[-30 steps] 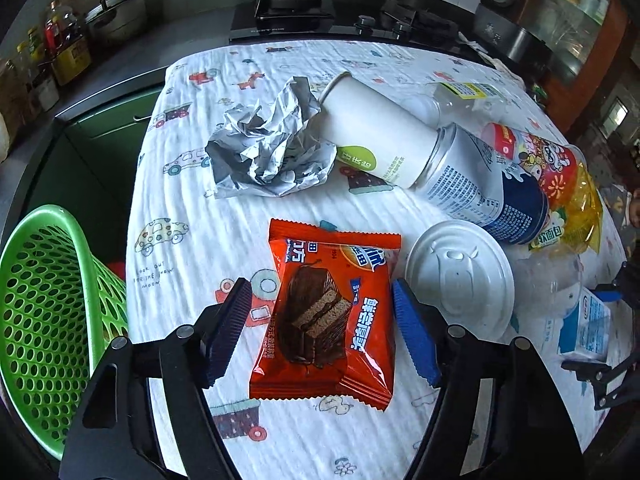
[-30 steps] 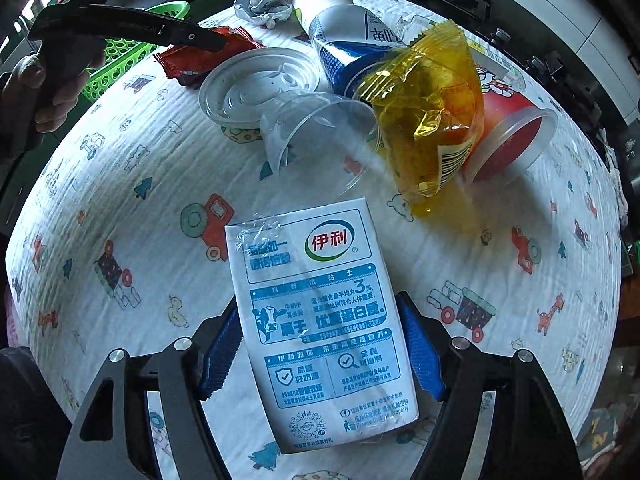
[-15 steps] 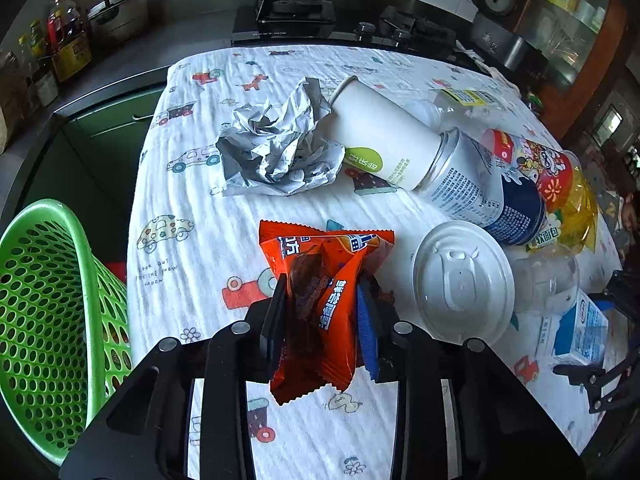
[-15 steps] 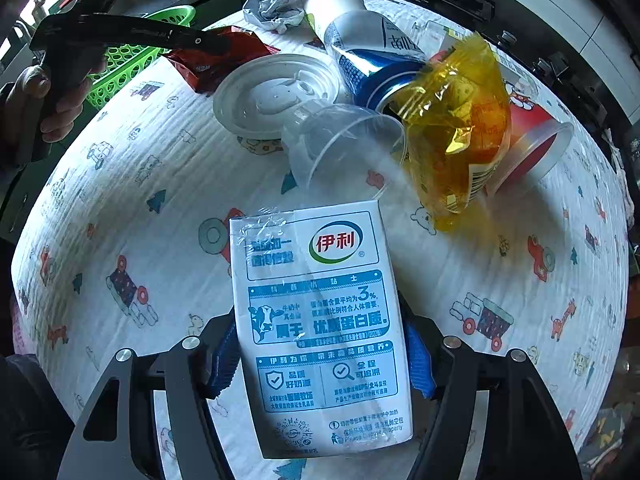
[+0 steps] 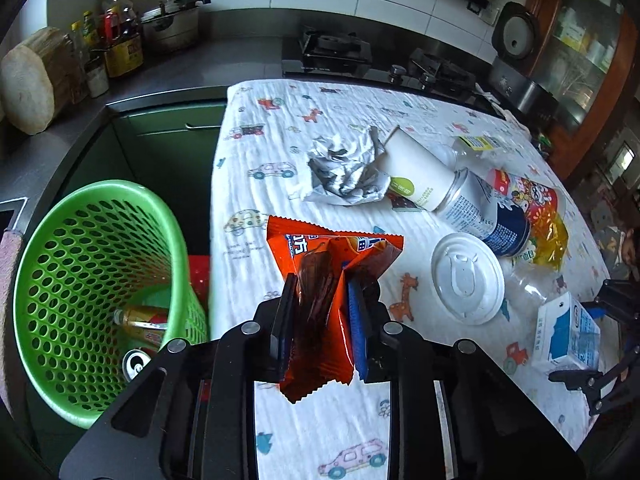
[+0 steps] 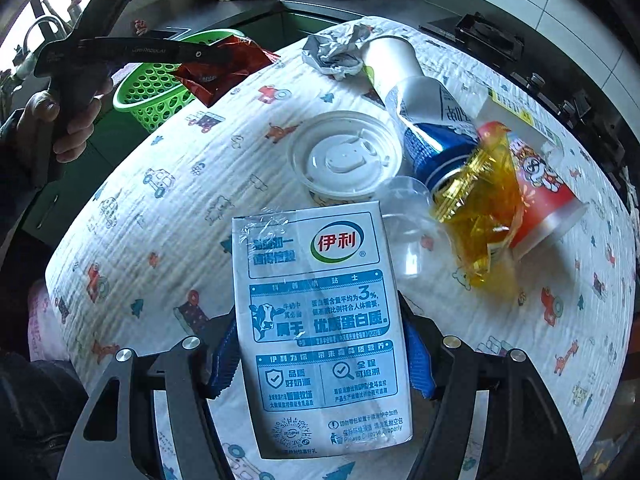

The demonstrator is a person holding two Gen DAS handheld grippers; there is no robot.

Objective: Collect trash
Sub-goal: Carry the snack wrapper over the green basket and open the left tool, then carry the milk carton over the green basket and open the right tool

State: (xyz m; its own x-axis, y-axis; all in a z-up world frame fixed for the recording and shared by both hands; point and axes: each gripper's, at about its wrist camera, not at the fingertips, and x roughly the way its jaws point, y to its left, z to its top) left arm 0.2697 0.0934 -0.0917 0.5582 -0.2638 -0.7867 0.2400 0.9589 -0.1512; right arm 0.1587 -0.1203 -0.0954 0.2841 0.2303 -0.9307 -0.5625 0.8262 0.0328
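My left gripper point(image 5: 322, 312) is shut on an orange snack wrapper point(image 5: 320, 264), which is crumpled between the blue pads and lifted off the cloth. The same wrapper point(image 6: 218, 70) hangs from that gripper at the upper left of the right wrist view, above the green basket point(image 6: 160, 88). My right gripper point(image 6: 320, 344) is shut on a blue and white milk carton point(image 6: 320, 320), held clear of the table; the carton point(image 5: 568, 332) also shows at the right edge of the left wrist view. The green perforated basket point(image 5: 96, 216) stands left of the table with cans in its bottom.
On the patterned cloth point(image 5: 280, 152) lie crumpled foil point(image 5: 344, 168), a white cup point(image 5: 416, 172), a blue and white can point(image 5: 488, 212), a white lid point(image 5: 466, 278), a clear plastic cup point(image 6: 408, 208), a yellow wrapper point(image 6: 476, 208) and a red cup point(image 6: 540, 188). A stove and counter stand behind.
The left jaws closed on the orange wrapper, crumpled it and lifted it toward the basket side. The right gripper pinched the milk carton and raised it off the cloth.
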